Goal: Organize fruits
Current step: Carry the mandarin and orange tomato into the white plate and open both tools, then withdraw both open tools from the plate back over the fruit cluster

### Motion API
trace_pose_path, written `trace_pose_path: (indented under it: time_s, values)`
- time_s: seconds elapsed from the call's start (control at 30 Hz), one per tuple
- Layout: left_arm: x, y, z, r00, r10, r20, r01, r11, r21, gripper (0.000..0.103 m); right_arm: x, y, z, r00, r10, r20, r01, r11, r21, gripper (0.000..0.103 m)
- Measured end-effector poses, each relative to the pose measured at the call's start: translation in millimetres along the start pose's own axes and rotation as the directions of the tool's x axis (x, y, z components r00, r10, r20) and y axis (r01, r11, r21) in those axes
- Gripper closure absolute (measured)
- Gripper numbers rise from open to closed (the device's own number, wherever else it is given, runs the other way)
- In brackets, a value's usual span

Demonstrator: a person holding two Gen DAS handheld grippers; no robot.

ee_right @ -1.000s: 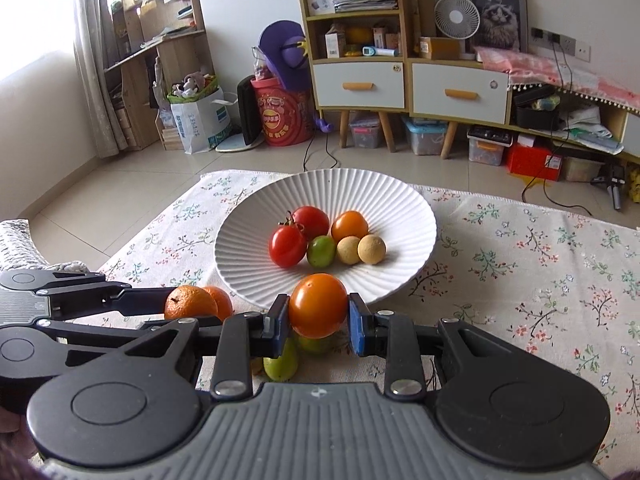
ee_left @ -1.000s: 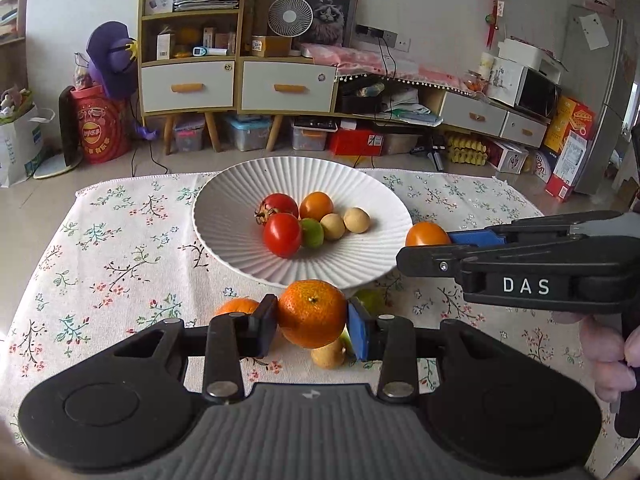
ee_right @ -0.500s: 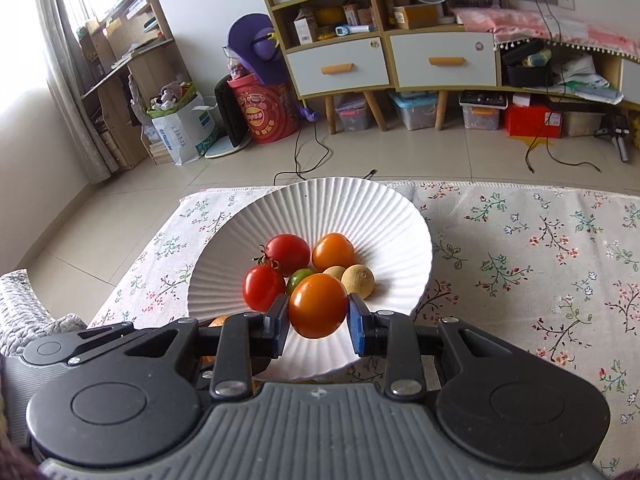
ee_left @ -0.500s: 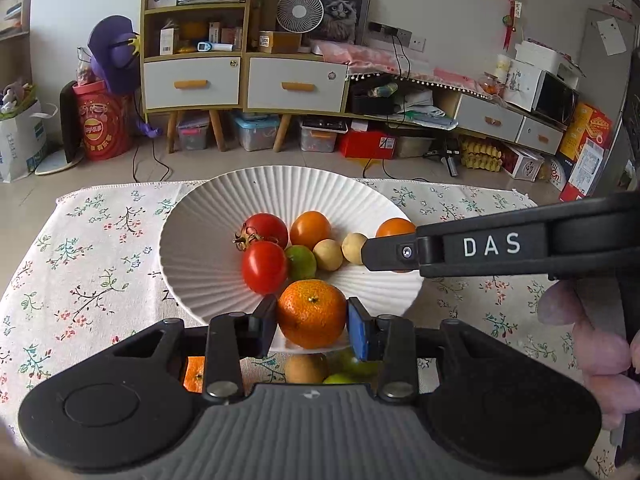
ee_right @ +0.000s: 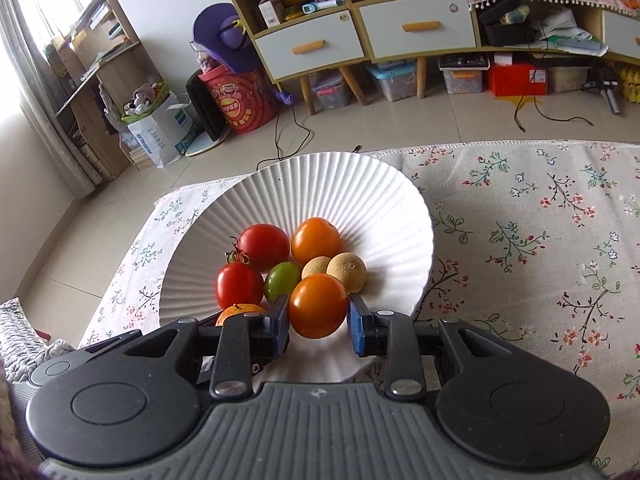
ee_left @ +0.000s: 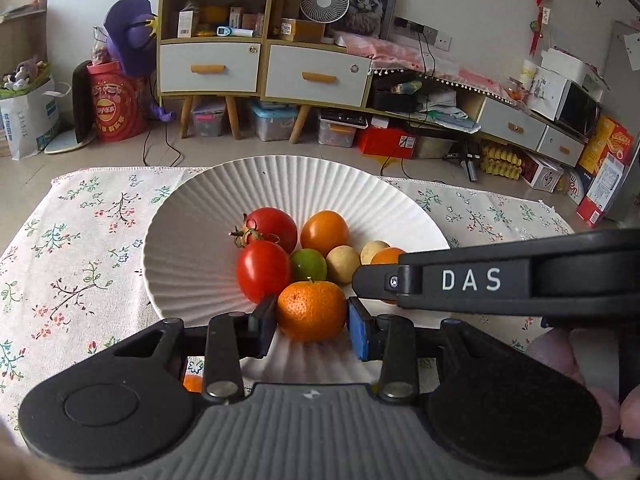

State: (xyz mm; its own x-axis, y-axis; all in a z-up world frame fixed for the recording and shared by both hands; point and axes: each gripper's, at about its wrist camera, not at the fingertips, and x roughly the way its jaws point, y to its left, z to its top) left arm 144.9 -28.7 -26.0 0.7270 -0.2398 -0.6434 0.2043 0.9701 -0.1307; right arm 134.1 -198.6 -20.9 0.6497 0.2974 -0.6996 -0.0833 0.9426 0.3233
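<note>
Left gripper [ee_left: 312, 322]: jaws closed on a mandarin [ee_left: 311, 311], held over the near edge of the white ribbed plate [ee_left: 192, 216]. Right gripper [ee_right: 318, 322]: jaws clamped on an orange tomato [ee_right: 317, 305], also over the plate's near portion (its black body crosses the left view at 3 o'clock). Plate contents, from the right view: red tomatoes [ee_right: 264, 246] at 11 o'clock of the held tomato, a green fruit [ee_right: 281, 279] at 10, a second orange tomato [ee_right: 315, 239] at 12, two tan fruits [ee_right: 346, 272] at 1. Plate stands on a floral cloth [ee_right: 520, 240].
</note>
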Motion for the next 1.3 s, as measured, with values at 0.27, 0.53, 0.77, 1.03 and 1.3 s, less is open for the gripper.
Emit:
trace_pose_path:
  time_s: [0.27,0.53,0.77,1.03,1.3]
  values:
    - [2.5,0.6,-0.1,1.000,-0.007,0.015,0.007,1.000,-0.008,0.069,1.5,-3.8,3.0,1.000,0.006,0.015,-0.006,1.000,0.018,0.075]
    - [1.8,-1.0,2.2,1.000,0.002,0.020,-0.002,1.000,0.011,0.057,-1.5,-2.5,4.7,1.000,0.020,0.023,-0.020,0.999,0.025,0.070]
    - [-3.2,0.2,4.8,1.000,-0.002,0.011,0.002,1.000,0.010,0.036,-12.5,-2.0,4.5,0.999,0.018,0.034,-0.019,1.000,0.015,0.054]
    - [-18.7,-0.3,4.9,1.000,-0.016,0.017,0.016,1.000,0.022,0.018,-30.2,-3.1,5.9,0.997,0.027,0.069,-0.028,0.999,0.020,0.039]
    - [-35.4,-2.9,1.3,1.000,-0.011,0.020,0.009,0.996,0.088,0.005,-39.8,-1.3,2.7,0.997,0.022,0.073,-0.021,1.000,-0.019,0.023]
